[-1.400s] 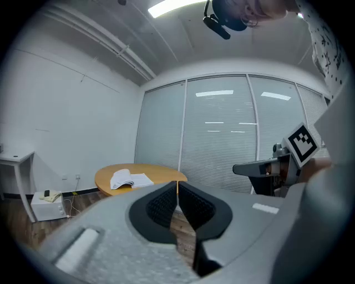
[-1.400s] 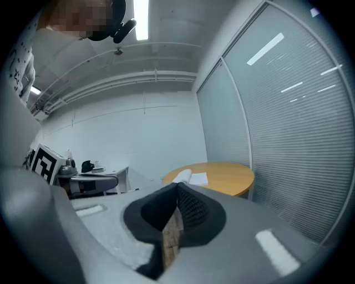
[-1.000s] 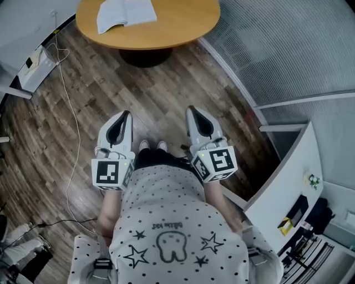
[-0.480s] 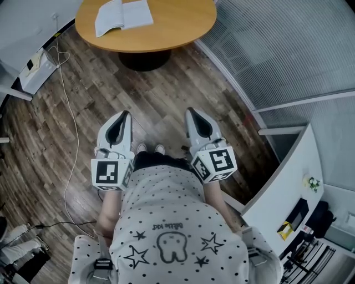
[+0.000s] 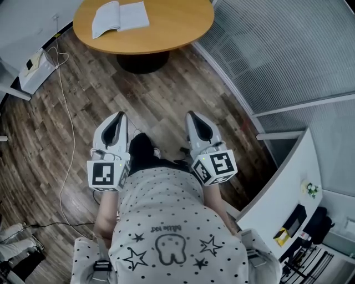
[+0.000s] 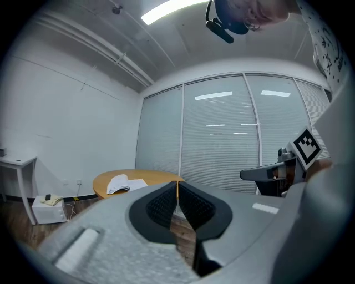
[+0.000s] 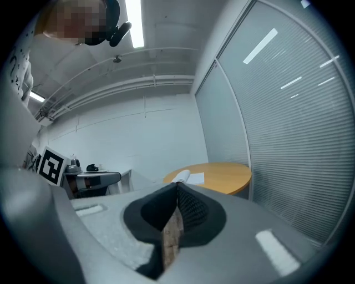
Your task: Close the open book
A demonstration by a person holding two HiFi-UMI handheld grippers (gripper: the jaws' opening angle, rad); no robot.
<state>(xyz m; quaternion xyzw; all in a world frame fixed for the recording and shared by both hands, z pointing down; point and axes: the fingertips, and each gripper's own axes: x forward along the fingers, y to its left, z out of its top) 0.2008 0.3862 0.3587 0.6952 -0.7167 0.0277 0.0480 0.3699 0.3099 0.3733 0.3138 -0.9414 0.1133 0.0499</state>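
Note:
An open white book (image 5: 120,16) lies on the left part of a round wooden table (image 5: 166,30) at the top of the head view, far ahead of both grippers. The book (image 6: 125,183) shows small in the left gripper view, and the book (image 7: 187,177) is also seen in the right gripper view on the table (image 7: 222,176). My left gripper (image 5: 118,119) and right gripper (image 5: 191,116) are held side by side at waist height over the floor. Both are shut with nothing between the jaws.
Dark wood plank floor (image 5: 161,105) lies between me and the table. A white cable (image 5: 66,111) runs along the floor at left, near a white box (image 5: 34,66). A glass wall with blinds (image 5: 277,55) stands at right, a white desk (image 5: 283,188) at lower right.
The table and book have slid slightly lower and leftward in the head view as I step toward them. Both grippers stay shut and side by side.

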